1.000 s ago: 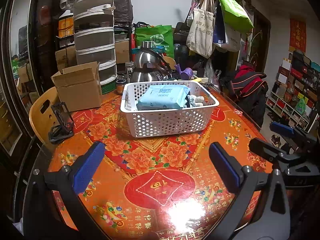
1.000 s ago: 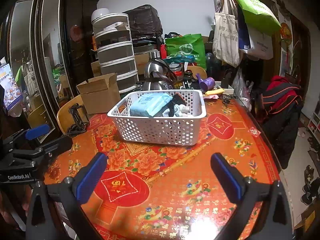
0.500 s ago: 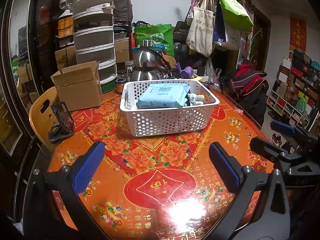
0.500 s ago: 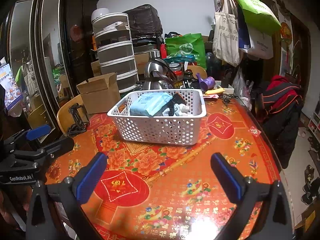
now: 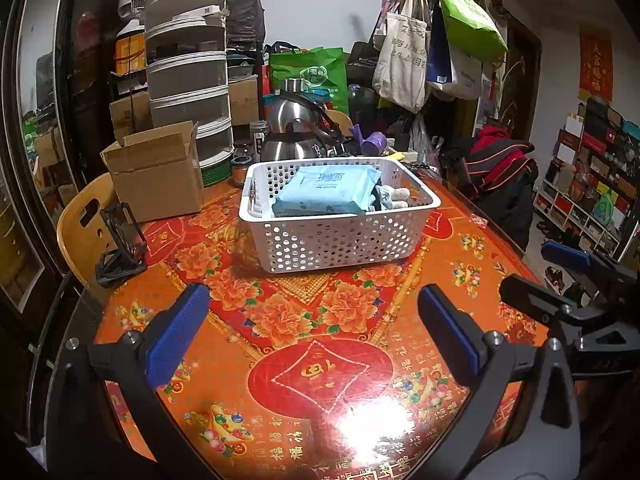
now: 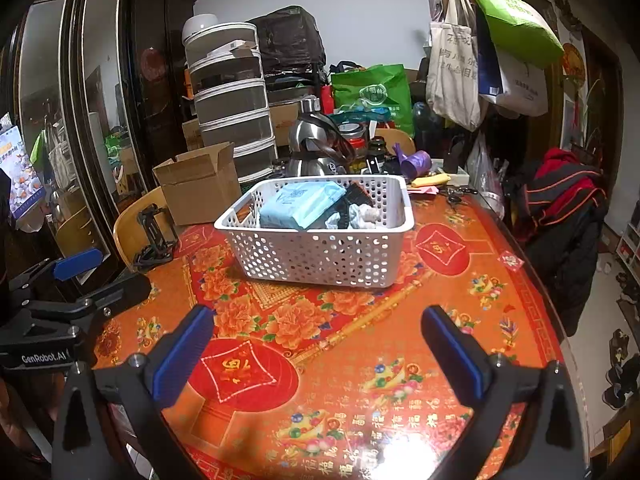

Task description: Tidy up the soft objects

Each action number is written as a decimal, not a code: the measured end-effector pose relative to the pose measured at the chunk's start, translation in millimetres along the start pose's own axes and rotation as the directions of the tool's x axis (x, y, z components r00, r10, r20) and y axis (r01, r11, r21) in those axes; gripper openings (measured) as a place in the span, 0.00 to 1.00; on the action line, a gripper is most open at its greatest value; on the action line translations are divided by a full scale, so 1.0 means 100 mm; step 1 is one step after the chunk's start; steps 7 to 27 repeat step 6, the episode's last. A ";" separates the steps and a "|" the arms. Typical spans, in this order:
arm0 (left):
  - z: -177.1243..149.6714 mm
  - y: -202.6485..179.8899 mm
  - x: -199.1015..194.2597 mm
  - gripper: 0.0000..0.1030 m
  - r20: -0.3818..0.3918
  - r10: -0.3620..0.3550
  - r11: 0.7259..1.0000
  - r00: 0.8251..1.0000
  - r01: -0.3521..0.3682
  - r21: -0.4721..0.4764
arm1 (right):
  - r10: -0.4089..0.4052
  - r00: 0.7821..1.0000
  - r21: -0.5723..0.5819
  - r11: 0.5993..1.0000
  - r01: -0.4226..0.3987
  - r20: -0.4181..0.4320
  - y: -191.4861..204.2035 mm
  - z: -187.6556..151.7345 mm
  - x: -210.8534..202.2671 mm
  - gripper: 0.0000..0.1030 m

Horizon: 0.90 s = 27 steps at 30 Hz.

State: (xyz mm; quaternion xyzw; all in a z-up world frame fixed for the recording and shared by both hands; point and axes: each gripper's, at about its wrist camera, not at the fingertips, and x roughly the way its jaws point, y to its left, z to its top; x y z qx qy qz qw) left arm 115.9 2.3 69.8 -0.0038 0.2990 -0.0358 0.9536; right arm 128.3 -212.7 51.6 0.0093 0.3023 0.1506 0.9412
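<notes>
A white perforated basket (image 5: 340,240) (image 6: 320,258) stands on the red and orange table. In it lies a light blue soft pack (image 5: 328,190) (image 6: 302,202), with a dark item and a small pale plush (image 5: 394,196) (image 6: 362,216) beside it. My left gripper (image 5: 316,332) is open and empty, low over the table's near side, well short of the basket. My right gripper (image 6: 318,344) is open and empty, also short of the basket. The right gripper shows at the right edge of the left wrist view (image 5: 576,280); the left gripper shows at the left edge of the right wrist view (image 6: 76,276).
A cardboard box (image 5: 158,178) and a black phone stand (image 5: 122,246) sit left of the basket. A steel kettle (image 5: 296,128), jars and stacked containers (image 5: 188,76) crowd the table's far side. A wooden chair (image 5: 84,220) is at the left; bags hang at the back.
Both views have barely shifted; the basket and its contents lie as before and both grippers stay open.
</notes>
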 end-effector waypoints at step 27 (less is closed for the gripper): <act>0.00 -0.01 0.02 1.00 0.002 0.001 1.000 1.000 -0.001 0.007 | 0.003 1.000 -0.001 1.000 -0.003 0.000 0.00 -0.02 0.02 1.00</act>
